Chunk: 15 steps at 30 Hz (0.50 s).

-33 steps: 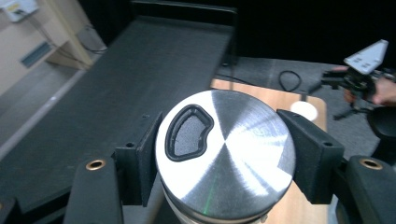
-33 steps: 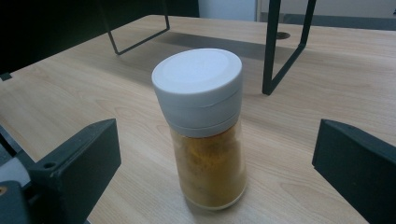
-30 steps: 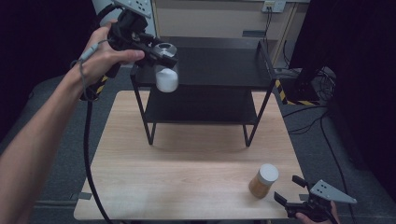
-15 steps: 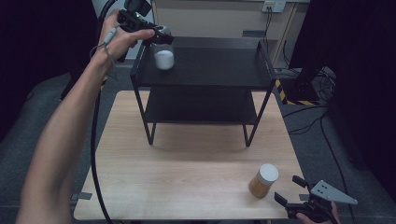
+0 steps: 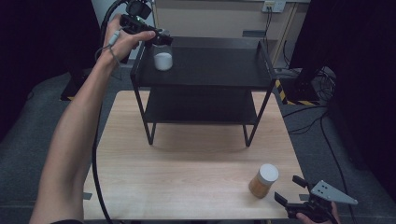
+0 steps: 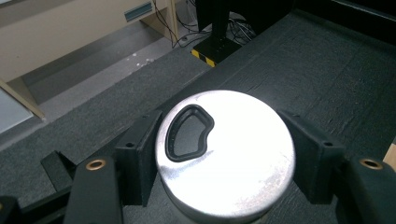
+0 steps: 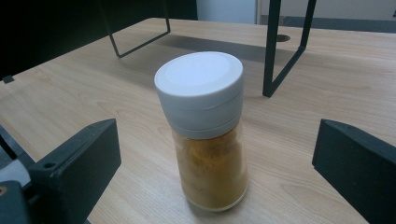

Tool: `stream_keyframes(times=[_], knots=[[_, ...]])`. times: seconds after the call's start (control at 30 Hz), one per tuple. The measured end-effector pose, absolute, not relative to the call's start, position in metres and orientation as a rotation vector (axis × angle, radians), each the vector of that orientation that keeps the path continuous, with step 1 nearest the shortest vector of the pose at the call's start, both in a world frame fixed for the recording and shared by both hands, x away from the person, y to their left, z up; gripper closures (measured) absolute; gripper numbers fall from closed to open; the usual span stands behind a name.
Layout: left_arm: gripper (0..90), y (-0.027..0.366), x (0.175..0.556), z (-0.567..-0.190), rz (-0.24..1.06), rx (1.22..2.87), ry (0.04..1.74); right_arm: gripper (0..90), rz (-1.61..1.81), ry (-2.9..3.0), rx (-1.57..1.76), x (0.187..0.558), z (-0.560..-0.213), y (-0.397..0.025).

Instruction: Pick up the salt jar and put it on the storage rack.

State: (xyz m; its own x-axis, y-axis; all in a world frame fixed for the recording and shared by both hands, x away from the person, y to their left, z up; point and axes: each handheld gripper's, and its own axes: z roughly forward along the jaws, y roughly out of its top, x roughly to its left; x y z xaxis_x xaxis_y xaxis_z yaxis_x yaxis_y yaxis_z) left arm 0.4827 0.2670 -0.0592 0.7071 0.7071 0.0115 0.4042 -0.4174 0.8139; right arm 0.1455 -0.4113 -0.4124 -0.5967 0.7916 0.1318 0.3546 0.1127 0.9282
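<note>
Unlabelled white jar sits clamped in left gripper; right gripper wide

- White jar: silver lid with a black kidney-shaped inset; upright on the black rack's top shelf, toward 10 o'clock.
- Spice jar: amber contents, white cap, upright on the desk toward 5 o'clock.

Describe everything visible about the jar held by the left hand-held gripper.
The jar is small and clear, with white contents and a silvery round lid bearing a black kidney-shaped flap. It stands upright over the left end of the black shelf rack's top shelf; whether it rests on it is unclear. The left hand-held gripper flanks the lid, one jaw on each side.
</note>
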Motion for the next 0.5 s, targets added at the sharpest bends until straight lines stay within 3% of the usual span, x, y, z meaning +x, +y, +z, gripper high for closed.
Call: stream_keyframes(times=[0.1,0.23,0.33,0.5], knots=[[32.3,0.266,0.48,-0.063,0.476,2.063,0.815,1.5,1.485,1.999,1.113,0.145,-0.412,-0.411],[11.9,0.26,0.476,-0.067,0.506,2.062,0.802,1.4,1.492,1.996,1.115,0.145,-0.413,-0.412],[6.0,0.261,0.473,-0.067,0.51,2.024,0.805,1.4,1.49,1.997,1.112,0.145,-0.413,-0.411],[3.7,0.261,0.461,-0.059,0.544,2.016,0.805,1.4,1.488,1.996,1.11,0.145,-0.412,-0.411]])
